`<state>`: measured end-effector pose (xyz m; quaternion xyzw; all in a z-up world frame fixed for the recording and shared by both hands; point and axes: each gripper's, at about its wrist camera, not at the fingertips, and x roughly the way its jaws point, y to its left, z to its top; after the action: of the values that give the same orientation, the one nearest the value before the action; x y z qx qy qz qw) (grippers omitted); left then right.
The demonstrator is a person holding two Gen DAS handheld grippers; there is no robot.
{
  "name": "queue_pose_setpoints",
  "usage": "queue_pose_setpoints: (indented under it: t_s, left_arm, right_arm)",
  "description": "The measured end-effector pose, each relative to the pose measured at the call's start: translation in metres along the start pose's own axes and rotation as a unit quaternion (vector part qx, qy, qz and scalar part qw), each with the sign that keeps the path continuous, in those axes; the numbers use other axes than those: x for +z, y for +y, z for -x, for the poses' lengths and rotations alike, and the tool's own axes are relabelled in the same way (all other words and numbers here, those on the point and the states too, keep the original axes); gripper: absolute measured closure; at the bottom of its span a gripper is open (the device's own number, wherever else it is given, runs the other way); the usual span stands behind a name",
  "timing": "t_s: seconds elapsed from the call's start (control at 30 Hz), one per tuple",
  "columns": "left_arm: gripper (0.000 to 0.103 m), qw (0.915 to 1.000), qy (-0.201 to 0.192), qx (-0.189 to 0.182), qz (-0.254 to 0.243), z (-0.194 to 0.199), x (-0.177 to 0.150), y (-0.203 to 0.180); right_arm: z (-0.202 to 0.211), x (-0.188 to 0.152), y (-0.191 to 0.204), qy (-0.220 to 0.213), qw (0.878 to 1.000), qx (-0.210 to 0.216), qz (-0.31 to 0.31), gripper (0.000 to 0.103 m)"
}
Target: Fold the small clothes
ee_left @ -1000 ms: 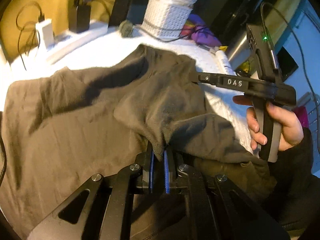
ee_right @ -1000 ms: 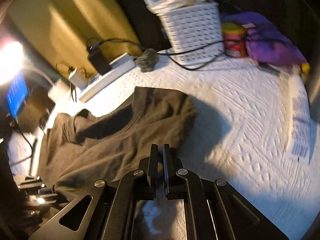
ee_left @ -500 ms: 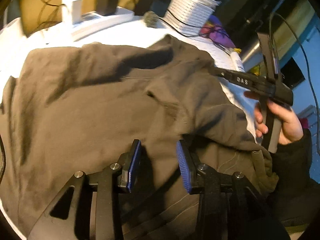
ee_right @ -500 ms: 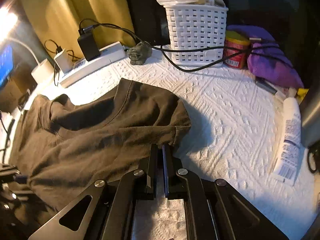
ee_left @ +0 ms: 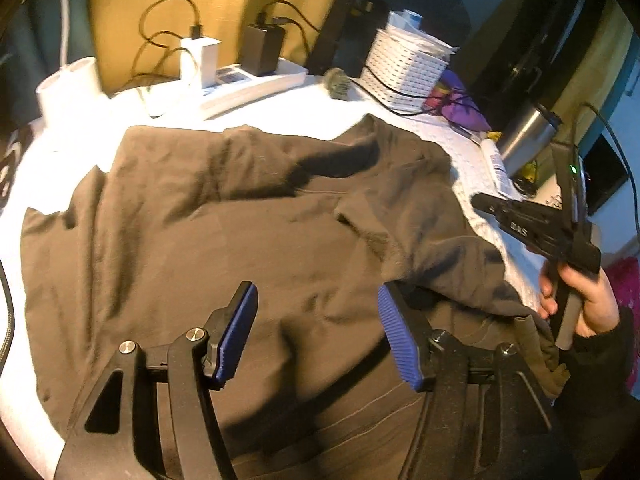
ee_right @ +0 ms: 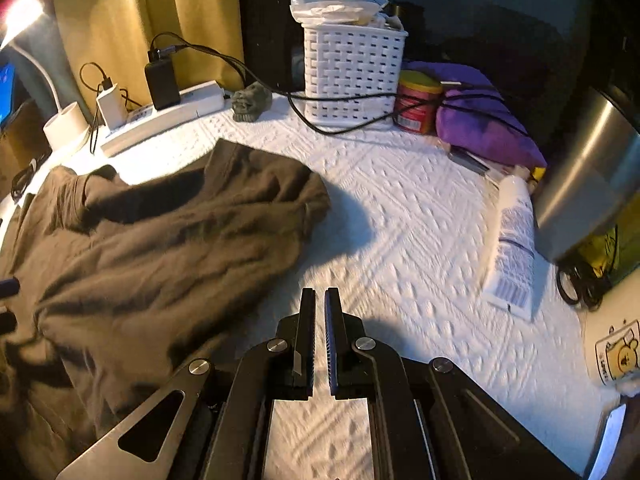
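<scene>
A dark brown T-shirt (ee_left: 240, 240) lies spread on the white quilted table, its right side folded over toward the middle. It also shows in the right wrist view (ee_right: 168, 240). My left gripper (ee_left: 318, 312) is open and empty, hovering above the shirt's lower middle. My right gripper (ee_right: 319, 308) is shut on nothing, over bare cloth just right of the shirt's folded edge. In the left wrist view the right gripper (ee_left: 480, 202) sits beyond the shirt's right edge, held by a hand.
At the back stand a white basket (ee_right: 352, 76), a power strip with chargers (ee_right: 160, 114), a red can (ee_right: 418, 106), a purple bag (ee_right: 484, 124) and a small grey figurine (ee_right: 252, 102). A white tube (ee_right: 514, 240) and a steel container (ee_right: 584, 184) are on the right.
My left gripper let go of the shirt's folded part and opened wide, drawing back. My right gripper let the cloth go and moved right, off the shirt.
</scene>
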<state>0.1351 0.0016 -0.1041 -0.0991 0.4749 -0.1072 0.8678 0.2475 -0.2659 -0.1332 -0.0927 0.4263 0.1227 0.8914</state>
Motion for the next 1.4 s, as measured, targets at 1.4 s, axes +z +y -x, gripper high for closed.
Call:
queue_pose_setpoints:
  t_s: [1.4]
  left_arm:
    - [0.042,0.9821,-0.036,0.172,0.067,0.022,-0.008,0.181]
  right_arm:
    - [0.045,-0.019,0.046,-0.02,0.999,0.009,0.028,0.097]
